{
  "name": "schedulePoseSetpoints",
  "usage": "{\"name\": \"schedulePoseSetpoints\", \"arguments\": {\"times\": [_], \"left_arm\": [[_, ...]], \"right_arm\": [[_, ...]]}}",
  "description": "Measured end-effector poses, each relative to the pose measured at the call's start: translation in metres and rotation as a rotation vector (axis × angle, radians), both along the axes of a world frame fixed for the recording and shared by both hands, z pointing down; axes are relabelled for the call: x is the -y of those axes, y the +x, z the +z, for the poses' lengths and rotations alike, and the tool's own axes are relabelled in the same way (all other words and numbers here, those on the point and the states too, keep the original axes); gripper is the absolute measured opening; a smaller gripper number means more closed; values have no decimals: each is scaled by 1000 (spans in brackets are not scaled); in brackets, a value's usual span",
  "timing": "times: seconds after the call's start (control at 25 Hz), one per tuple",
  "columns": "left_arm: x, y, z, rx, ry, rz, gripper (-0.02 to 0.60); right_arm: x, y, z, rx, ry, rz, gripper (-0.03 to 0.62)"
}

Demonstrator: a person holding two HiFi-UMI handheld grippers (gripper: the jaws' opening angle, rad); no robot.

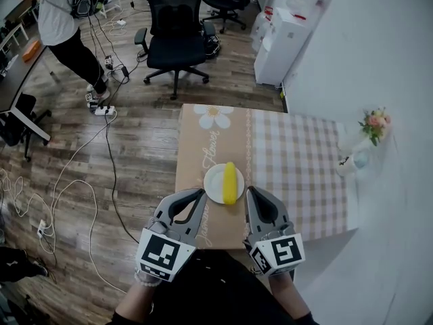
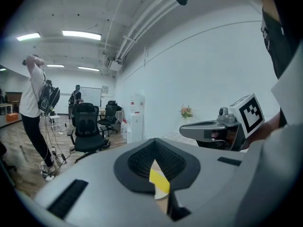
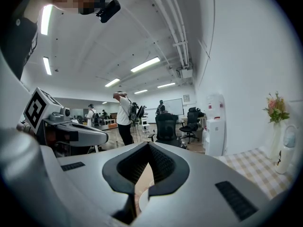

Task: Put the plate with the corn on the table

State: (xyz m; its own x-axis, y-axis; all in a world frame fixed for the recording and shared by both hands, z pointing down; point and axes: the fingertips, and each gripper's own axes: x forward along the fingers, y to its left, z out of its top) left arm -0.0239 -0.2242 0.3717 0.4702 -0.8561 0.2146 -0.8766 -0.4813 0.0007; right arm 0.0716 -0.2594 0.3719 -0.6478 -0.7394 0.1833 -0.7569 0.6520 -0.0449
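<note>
Plate (image 1: 215, 185): white and round; lies flat on the table (image 1: 298, 161), close to its near edge, on the brown half of the tablecloth (image 1: 203, 147).
Corn (image 1: 230, 182): one yellow cob; lies on the right part of the plate, pointing away from the near edge.
Left gripper (image 1: 201, 193): jaws closed with nothing between them; tip just beside the plate's left rim, contact not clear. Left gripper view: shows a sliver of yellow corn and white plate past the closed jaws.
Right gripper (image 1: 250, 191): jaws closed and empty; tip just beside the plate's right rim, near the end of the cob.
Both grippers: held side by side over the table's near edge, with the plate between their tips.
Tablecloth: brown with a daisy print on the left half, checked on the right half.
Vase (image 1: 365, 137): holds pink flowers; stands at the table's far right corner, against the white wall, well apart from the plate.
Office chair (image 1: 174, 29): black; stands on the wooden floor (image 1: 142, 127) beyond the table.
Water dispenser (image 1: 287, 36): white; stands by the wall past the table.
Person (image 1: 57, 19): white top, dark trousers; stands at the far left.
Cables (image 1: 81, 175): trail across the floor left of the table.
</note>
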Motion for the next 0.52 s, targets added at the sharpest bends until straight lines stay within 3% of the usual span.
{"name": "schedulePoseSetpoints", "arguments": {"times": [0.52], "left_arm": [[-1, 1, -4, -31, -21, -18, 12]], "right_arm": [[2, -5, 0, -8, -3, -15, 40]]}}
